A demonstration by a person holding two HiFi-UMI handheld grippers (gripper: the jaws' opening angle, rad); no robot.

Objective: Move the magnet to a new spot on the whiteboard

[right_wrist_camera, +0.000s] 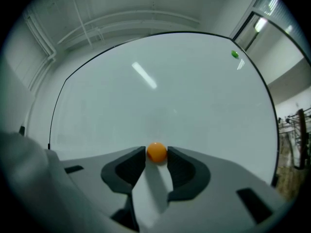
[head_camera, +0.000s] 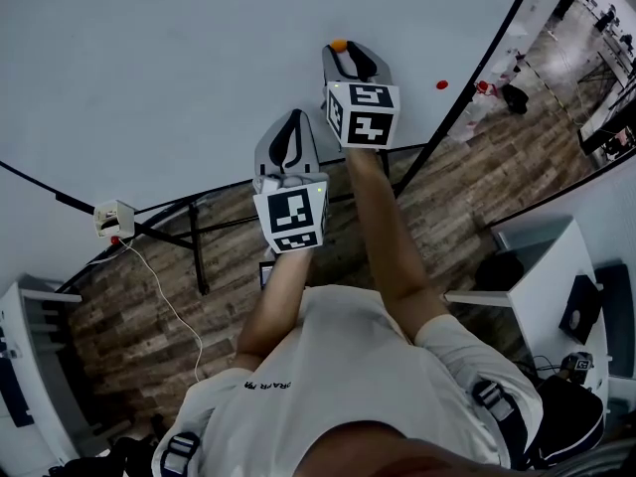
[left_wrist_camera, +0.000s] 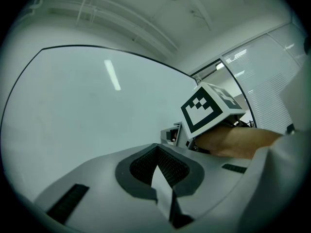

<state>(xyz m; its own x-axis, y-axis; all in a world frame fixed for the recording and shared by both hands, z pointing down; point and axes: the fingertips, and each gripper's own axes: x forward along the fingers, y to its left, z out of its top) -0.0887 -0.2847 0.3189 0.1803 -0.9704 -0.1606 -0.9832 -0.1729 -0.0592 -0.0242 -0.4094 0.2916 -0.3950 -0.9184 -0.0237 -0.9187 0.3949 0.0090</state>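
A small orange magnet sits on the whiteboard. My right gripper is up against the board, its two jaw tips pressed on either side of the magnet. My left gripper hangs lower and to the left, away from the magnet, with its jaws shut and nothing between them. The left gripper view shows bare whiteboard ahead and the right gripper's marker cube to its right.
A red magnet sticks near the board's right edge, and a green magnet shows at the upper right in the right gripper view. A white box with a cable hangs on the frame at the left. A white cabinet stands at the right on the wooden floor.
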